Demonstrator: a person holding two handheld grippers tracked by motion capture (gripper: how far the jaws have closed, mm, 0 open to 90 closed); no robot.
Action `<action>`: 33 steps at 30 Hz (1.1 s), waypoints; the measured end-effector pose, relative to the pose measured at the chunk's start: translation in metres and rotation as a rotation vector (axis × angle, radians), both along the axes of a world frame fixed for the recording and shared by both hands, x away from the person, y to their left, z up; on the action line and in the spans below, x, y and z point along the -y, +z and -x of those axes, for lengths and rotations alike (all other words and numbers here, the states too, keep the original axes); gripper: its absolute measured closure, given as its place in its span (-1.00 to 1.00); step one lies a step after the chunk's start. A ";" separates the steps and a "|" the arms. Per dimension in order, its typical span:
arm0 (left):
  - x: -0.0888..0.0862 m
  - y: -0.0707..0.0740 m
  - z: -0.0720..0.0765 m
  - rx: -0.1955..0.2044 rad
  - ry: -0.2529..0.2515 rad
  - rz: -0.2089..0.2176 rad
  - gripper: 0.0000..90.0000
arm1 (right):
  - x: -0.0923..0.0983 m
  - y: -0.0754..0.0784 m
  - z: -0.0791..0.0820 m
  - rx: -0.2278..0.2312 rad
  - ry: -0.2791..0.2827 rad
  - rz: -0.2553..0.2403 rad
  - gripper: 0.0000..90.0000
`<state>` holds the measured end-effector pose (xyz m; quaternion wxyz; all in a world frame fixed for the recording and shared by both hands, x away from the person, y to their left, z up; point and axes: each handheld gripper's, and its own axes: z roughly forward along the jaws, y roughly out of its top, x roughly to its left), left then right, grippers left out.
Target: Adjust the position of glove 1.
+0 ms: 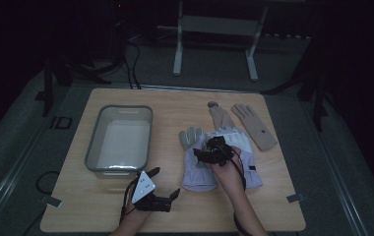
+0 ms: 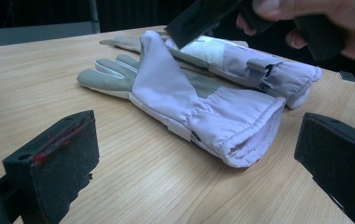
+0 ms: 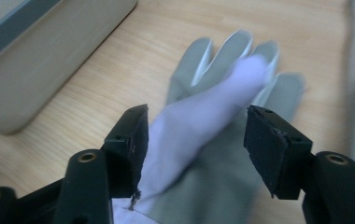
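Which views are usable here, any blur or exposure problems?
High view: dim and underexposed, surroundings nearly black, though the table, tub and gloves stay readable. Left gripper view: well lit and sharp on the near glove, wood grain clear. Right gripper view: motion blur smears the glove's fingers and the tub, while the right gripper itself stays crisp.

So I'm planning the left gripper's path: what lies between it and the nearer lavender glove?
Bare wooden table. In the left gripper view, nothing stands between the left gripper, jaws open, and the nearer lavender glove.
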<state>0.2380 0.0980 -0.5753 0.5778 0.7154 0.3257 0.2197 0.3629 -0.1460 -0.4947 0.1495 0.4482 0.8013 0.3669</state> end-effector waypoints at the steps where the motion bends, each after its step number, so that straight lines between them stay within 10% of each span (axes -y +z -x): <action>1: 0.000 0.000 0.000 -0.001 0.001 0.002 -1.00 | 0.001 0.002 0.001 0.025 -0.002 0.016 -0.15; 15: 0.000 0.000 0.000 -0.002 0.000 0.000 -1.00 | 0.042 0.029 -0.001 0.096 -0.092 0.056 -0.19; 33: 0.000 0.000 0.000 -0.004 0.003 0.002 -1.00 | 0.107 0.025 -0.005 0.045 -0.204 0.082 -0.19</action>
